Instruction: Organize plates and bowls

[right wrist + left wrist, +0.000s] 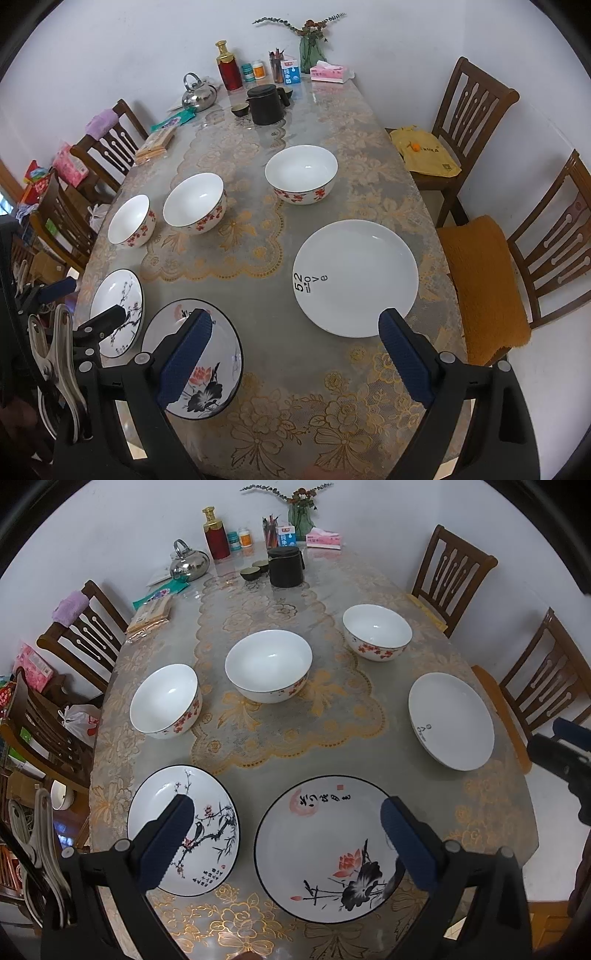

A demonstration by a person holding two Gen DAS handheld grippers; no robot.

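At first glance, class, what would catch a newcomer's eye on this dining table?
Nearest the camera lie two painted plates side by side: the lotus plate and, to its left, the plum-branch plate. Beyond them stand three white bowls with red blossoms; the largest bowl stands on the gold lace runner. A plain white plate lies by the right edge, and both open grippers hover empty.

Both grippers, left [286,821] and right [295,332], were black plastic frames. Their fingers [408,843] wore ribbed dark-blue pads. Round silver screws [447,357] marked the pivots.
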